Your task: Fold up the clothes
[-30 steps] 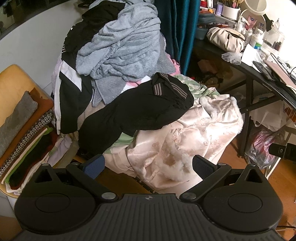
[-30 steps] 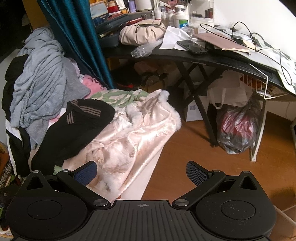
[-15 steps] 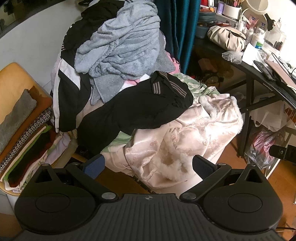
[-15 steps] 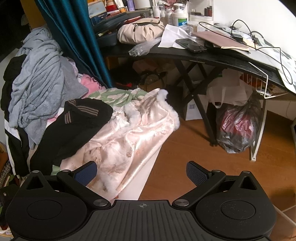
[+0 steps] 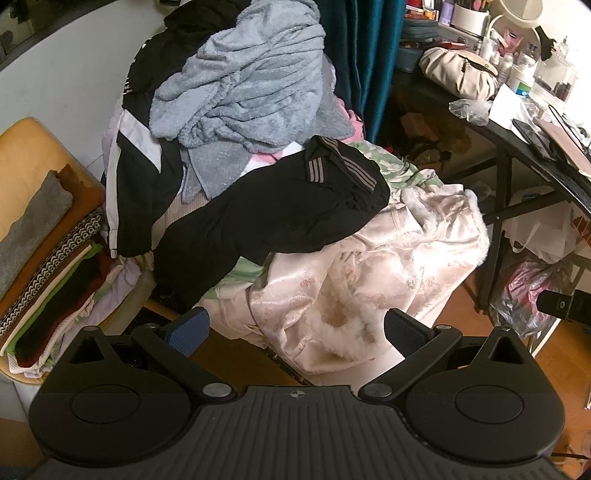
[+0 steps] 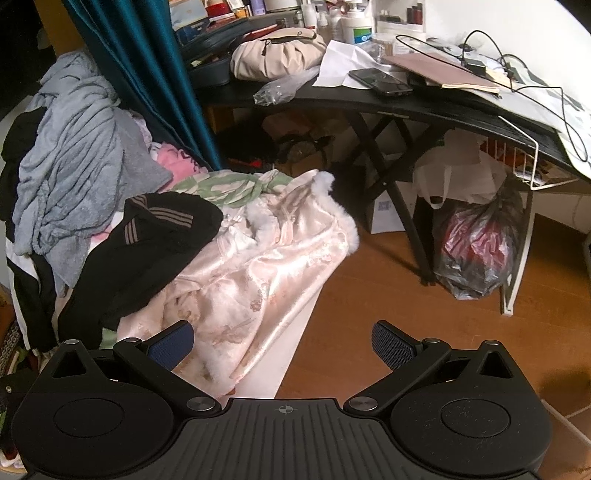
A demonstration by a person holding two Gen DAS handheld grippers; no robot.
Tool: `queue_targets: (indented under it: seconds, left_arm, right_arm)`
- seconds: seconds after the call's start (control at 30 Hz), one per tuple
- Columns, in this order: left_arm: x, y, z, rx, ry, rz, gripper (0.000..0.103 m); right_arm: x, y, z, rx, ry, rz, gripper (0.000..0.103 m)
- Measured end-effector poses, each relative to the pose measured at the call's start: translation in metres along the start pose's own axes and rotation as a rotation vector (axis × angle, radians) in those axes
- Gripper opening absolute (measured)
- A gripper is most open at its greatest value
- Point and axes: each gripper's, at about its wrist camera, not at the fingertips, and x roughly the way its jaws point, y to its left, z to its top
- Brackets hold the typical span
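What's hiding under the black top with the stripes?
Under the black top peek a shiny pink fur-trimmed garment and green-patterned cloth. What lies deeper in the pile is covered.

Setting: a lived-in home bedroom or dressing corner. Evidence: heap of unfolded clothes (image 5: 258, 155) at 12 o'clock in the left wrist view; stack of folded garments (image 5: 48, 269) at 9 o'clock; teal curtain (image 6: 147, 74) at 11 o'clock in the right wrist view; black desk (image 6: 424, 103) at 1 o'clock, carrying toiletry bottles (image 6: 356, 27), beige bag (image 6: 277, 55), phone (image 6: 380, 81); wooden floor (image 6: 369, 288).
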Motion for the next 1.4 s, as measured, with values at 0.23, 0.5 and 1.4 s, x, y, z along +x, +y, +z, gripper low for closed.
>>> queue_targets:
  seconds: [0.23,0.5,1.4]
  left_arm:
    - [-0.003,-0.004,0.002,0.017,-0.025,0.006,0.102]
    - [0.005,0.001,0.015,0.058,-0.059,0.001,0.102]
    - [0.224,0.006,0.064,0.2,0.177,-0.071,0.102]
  right_arm:
    - [0.002,0.003,0.003,-0.016,-0.001,0.008,0.102]
    - [0.01,-0.001,0.006,-0.02,-0.009,-0.013,0.102]
    - [0.183,0.047,0.057,-0.129,0.029,-0.103,0.102]
